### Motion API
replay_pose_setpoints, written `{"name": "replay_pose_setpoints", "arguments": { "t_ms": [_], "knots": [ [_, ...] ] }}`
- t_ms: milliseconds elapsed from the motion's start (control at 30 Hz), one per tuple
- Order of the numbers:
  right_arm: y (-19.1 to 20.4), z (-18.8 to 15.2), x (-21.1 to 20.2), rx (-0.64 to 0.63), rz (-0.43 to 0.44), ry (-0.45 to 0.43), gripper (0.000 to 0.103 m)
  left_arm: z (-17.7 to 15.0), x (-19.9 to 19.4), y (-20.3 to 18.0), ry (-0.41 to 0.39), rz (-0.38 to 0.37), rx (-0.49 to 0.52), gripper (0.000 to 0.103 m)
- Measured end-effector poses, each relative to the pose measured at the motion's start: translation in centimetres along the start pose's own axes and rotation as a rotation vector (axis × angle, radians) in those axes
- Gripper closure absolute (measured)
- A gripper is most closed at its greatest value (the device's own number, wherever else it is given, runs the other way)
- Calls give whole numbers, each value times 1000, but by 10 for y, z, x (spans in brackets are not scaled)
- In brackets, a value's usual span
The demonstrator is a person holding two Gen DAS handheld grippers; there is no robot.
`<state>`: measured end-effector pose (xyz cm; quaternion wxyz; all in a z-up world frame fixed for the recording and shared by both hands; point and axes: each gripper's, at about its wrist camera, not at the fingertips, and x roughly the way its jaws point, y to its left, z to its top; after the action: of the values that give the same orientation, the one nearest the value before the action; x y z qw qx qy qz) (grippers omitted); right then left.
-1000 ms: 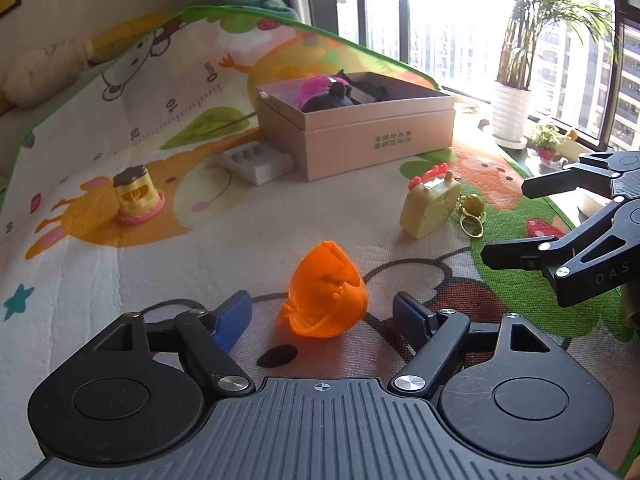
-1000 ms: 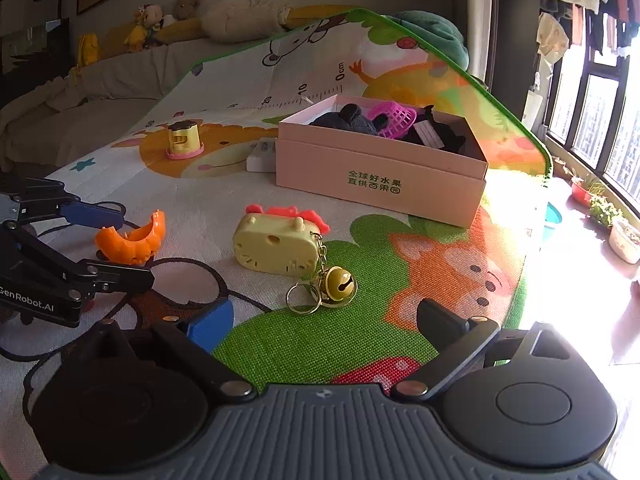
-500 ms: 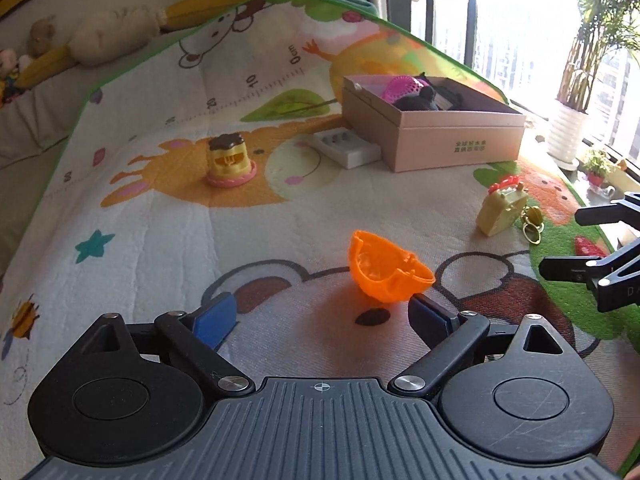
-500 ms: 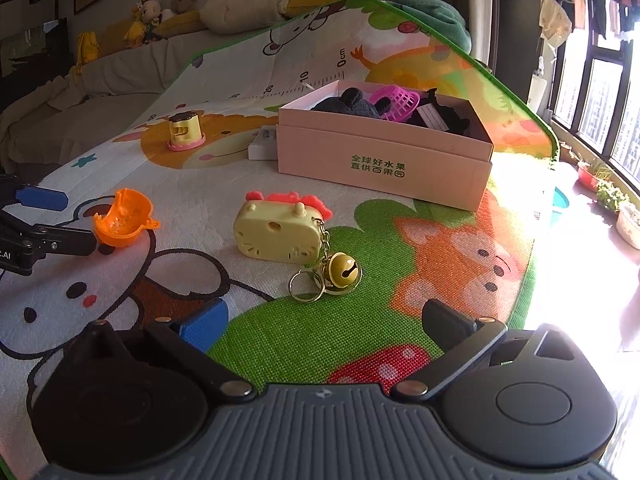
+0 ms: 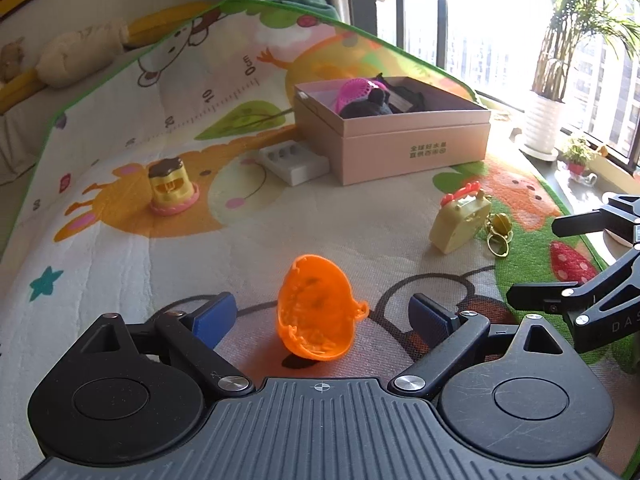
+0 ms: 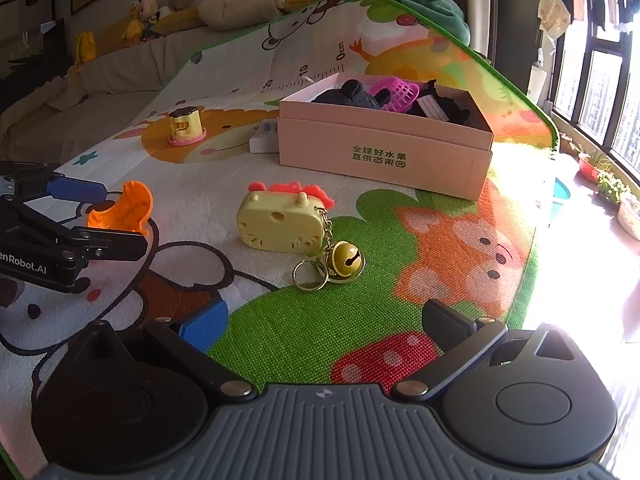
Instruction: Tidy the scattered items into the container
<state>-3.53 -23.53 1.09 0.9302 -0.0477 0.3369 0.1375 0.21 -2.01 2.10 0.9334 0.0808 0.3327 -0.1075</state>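
**Four loose items lay on the mat, one between the left jaws**

One orange toy shell (image 5: pixel 316 308) sat low in the centre of the left wrist frame, between the two blue-padded fingers (image 5: pixel 212 316) of the left gripper (image 5: pixel 320 318). Those jaws had just been widening and stood spread, with clear mat on both sides of the shell and neither pad pressing on it. In the right wrist frame the same shell showed at the left edge, between the left gripper's two arms.

The right gripper (image 6: pixel 322 322) stood with its jaws wide apart over green mat at the bottom of its own frame, nothing between them. One yellow chick-shaped toy (image 6: pixel 280 222) lay above it at frame centre, with one brass bell (image 6: pixel 346 258) and key ring chained to its lower right side.

One pink box (image 5: pixel 394 136) stood in the upper right of the left frame, holding one pink mesh basket (image 5: pixel 356 90) and some dark items too jumbled to count. One white tray (image 5: pixel 294 162) touched its left side. One yellow-and-pink stamp toy (image 5: pixel 172 186) stood upright well to the left, alone on the play mat (image 5: pixel 120 248).
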Motion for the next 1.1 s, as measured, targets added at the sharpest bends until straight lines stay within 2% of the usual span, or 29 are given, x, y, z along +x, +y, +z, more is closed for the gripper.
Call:
{"name": "replay_pose_setpoints", "arguments": {
  "t_ms": [233,367,400,533,567,700,800,900,967,1100],
  "knots": [
    [-1,0,1,11,-1,6,0,-6,-6,12,17,85,28,6],
    [-1,0,2,11,0,10,0,-9,-8,32,31,167,-16,5],
    [-1,0,2,11,0,10,0,-9,-9,37,35,168,-39,5],
    [-1,0,3,10,-3,13,0,-8,-17,42,39,3,-172,4],
    [0,0,3,10,-3,13,0,-6,-18,38,30,-15,-182,4],
    [-1,-1,2,12,-9,11,0,1,-9,13,-28,23,-83,4],
    [0,-1,2,17,-13,8,0,0,2,8,-31,31,-21,4],
    [0,-1,2,17,-11,9,0,-4,7,12,-23,5,-8,7],
    [0,-1,2,16,-10,13,0,-6,7,14,-23,-15,-3,15],
    [0,-1,2,16,-10,14,0,-5,4,19,-5,-44,-34,15]
  ]
}}
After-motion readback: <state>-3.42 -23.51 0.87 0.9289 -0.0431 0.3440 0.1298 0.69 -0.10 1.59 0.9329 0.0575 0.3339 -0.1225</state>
